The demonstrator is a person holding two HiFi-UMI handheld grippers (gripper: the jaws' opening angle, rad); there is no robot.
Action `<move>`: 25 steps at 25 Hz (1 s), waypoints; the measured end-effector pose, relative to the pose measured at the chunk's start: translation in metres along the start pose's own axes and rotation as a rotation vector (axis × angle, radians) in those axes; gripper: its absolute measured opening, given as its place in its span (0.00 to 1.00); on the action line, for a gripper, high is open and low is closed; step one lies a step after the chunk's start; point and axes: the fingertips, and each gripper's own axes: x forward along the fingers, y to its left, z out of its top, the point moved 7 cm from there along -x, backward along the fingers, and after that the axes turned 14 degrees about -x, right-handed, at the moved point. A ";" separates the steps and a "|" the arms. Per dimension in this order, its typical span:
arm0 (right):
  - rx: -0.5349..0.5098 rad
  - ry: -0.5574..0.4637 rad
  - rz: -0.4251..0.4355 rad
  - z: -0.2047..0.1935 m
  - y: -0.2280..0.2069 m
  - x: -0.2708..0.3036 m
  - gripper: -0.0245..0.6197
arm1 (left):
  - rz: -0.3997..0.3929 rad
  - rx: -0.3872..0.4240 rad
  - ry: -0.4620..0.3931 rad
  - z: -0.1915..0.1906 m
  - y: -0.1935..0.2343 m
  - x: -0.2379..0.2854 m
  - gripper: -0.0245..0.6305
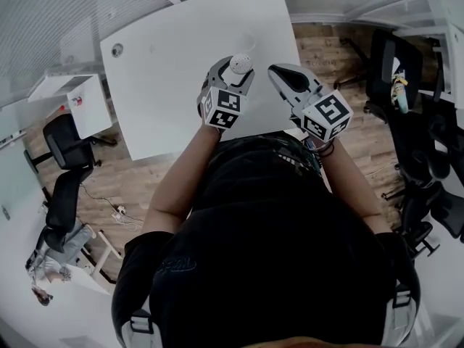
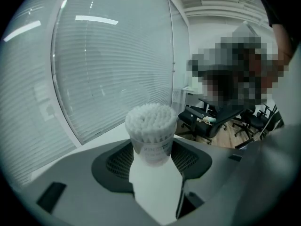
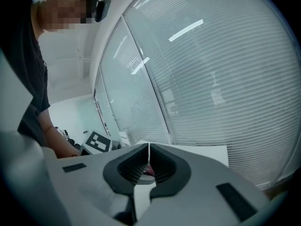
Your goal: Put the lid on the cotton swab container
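White counter (image 1: pixel 181 85) and black office chairs (image 1: pixel 69 151) fill the head view. Above the counter, our left tool (image 1: pixel 233 72) clasps the clear round cotton swab container (image 1: pixel 241 63), with our right tool (image 1: pixel 275 70) just beside it.

In the left gripper view the wide-set pads hold the container uncapped, with slatted blinds (image 2: pixel 108 69) behind.

In the right gripper view the jaws pinch what we take for the thin pinkish-clear lid (image 3: pixel 148 170). We should centre it level before pressing.
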 end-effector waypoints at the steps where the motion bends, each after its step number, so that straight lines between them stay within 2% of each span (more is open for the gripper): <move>1: -0.001 0.000 0.009 0.001 0.000 0.002 0.08 | -0.002 -0.004 -0.002 0.003 -0.001 -0.005 0.44; 7: -0.005 -0.002 0.057 0.003 0.001 0.011 0.08 | 0.004 0.003 -0.011 0.016 -0.005 -0.025 0.44; 17: 0.011 0.023 0.112 -0.006 0.018 0.035 0.08 | 0.022 -0.007 0.006 -0.001 0.010 -0.035 0.44; 25: 0.033 0.030 0.127 0.004 0.053 0.057 0.08 | -0.026 0.027 0.032 -0.014 0.027 -0.064 0.44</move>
